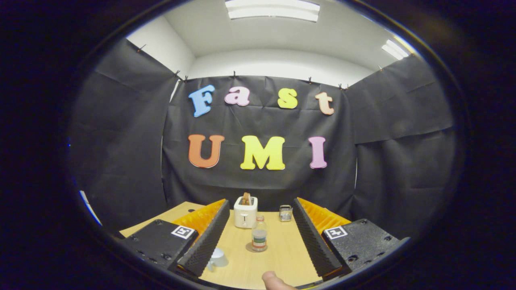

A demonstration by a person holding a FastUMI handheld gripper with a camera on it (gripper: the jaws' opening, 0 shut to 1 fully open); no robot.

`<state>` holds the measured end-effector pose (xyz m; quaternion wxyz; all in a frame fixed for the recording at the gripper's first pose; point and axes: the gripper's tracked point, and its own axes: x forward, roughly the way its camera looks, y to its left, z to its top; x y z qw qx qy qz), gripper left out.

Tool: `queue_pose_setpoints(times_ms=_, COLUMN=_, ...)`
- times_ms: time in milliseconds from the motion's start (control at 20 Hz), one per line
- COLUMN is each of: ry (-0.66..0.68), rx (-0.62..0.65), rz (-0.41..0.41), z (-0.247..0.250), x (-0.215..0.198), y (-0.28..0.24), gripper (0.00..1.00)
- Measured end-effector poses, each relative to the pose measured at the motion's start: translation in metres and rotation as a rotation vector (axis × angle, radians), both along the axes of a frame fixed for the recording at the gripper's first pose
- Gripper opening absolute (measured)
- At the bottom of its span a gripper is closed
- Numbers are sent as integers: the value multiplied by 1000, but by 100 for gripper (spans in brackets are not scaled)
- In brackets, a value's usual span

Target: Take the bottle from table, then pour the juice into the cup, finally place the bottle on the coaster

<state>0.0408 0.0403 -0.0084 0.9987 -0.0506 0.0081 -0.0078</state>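
Bottle (259, 233) upright mid-counter (282, 257), dead ahead between the wide-open, empty hand-held gripper (258, 245) fingers; cup (218, 257) nearer, left.

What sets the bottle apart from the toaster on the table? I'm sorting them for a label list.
The bottle is clear and slim; the toaster is white and boxy. The bottle stands nearer, between the open fingers, on a coaster; the toaster sits beyond it with toast in its slot. Both stand upright on the table.

My spread fingers (209, 237) carry ribbed matt pads; the table (282, 249) looks like smooth pale wood, the bottle (259, 235) clear glossy plastic.
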Motion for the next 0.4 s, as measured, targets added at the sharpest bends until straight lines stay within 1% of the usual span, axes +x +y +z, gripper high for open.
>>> queue_pose_setpoints(times_ms=250, ry=15, rx=29, rz=-14, z=8, x=1, y=-11, gripper=100)
queue_pose_setpoints(times_ms=400, ry=32, rx=40, rz=-37, z=7, x=1, y=-20, gripper=100)
